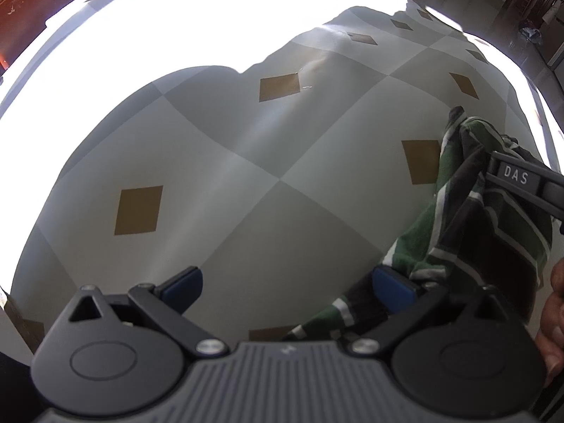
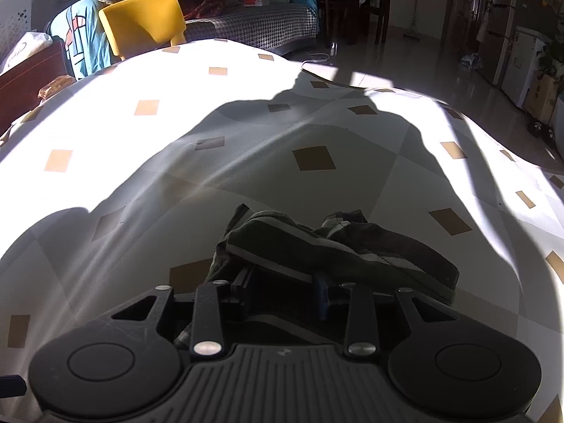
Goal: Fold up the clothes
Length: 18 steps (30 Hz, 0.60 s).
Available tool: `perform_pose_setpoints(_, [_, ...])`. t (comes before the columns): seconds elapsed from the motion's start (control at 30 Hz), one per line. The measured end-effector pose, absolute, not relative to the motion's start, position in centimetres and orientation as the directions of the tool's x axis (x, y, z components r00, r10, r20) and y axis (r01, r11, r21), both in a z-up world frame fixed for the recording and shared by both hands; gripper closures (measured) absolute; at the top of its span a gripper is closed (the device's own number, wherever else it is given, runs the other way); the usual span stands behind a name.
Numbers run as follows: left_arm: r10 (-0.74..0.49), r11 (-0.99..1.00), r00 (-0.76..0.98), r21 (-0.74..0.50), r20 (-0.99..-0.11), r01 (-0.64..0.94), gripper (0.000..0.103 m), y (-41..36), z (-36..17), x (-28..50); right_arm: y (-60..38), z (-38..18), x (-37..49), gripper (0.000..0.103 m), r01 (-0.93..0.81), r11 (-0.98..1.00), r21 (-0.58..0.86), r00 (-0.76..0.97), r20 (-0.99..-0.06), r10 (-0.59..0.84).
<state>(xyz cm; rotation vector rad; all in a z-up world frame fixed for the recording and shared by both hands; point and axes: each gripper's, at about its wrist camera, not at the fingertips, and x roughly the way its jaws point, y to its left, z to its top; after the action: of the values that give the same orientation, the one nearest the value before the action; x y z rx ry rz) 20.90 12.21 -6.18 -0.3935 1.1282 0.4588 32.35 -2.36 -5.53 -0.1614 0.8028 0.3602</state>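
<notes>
A green, black and white striped garment (image 1: 469, 218) hangs bunched at the right of the left wrist view, above the checked tablecloth (image 1: 246, 183). My left gripper (image 1: 287, 285) is open; its right blue pad (image 1: 393, 285) touches the cloth's edge, and nothing is between the pads. The other gripper's finger marked DAS (image 1: 518, 176) pinches the garment from the right. In the right wrist view my right gripper (image 2: 282, 292) is shut on the same garment (image 2: 335, 246), which drapes over its fingers.
The tablecloth (image 2: 211, 176) has grey-white checks with tan diamonds, partly in bright sun. A yellow chair (image 2: 144, 24) and a sofa (image 2: 253, 21) stand beyond the table's far edge. A hand (image 1: 555, 320) shows at the right edge.
</notes>
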Motion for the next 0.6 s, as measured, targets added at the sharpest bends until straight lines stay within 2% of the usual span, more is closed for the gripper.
perform_pose_setpoints(0.07, [0.192, 0.838, 0.386, -0.054, -0.902, -0.543, 0.0, 12.4, -5.2, 20.7, -3.1, -4.5, 32.1, 0.07, -0.365, 0.931, 0.002, 0.654, -0.711, 0.258])
perform_pose_setpoints(0.2, [0.15, 0.866, 0.429, -0.091, -0.891, -0.492, 0.0, 11.3, -4.7, 21.1, -4.5, -3.0, 31.5, 0.07, -0.352, 0.936, -0.009, 0.671, -0.699, 0.245])
perform_pose_setpoints(0.43, [0.071, 0.906, 0.496, -0.152, -0.865, -0.395, 0.0, 9.5, -3.9, 21.9, -7.2, -2.9, 30.6, 0.069, -0.339, 0.941, 0.023, 0.629, -0.738, 0.245])
perform_pose_setpoints(0.6, [0.06, 0.933, 0.471, -0.118, -0.88, -0.339, 0.0, 7.6, -5.3, 22.6, -8.0, -3.6, 30.0, 0.069, -0.364, 0.931, 0.019, 0.608, -0.753, 0.253])
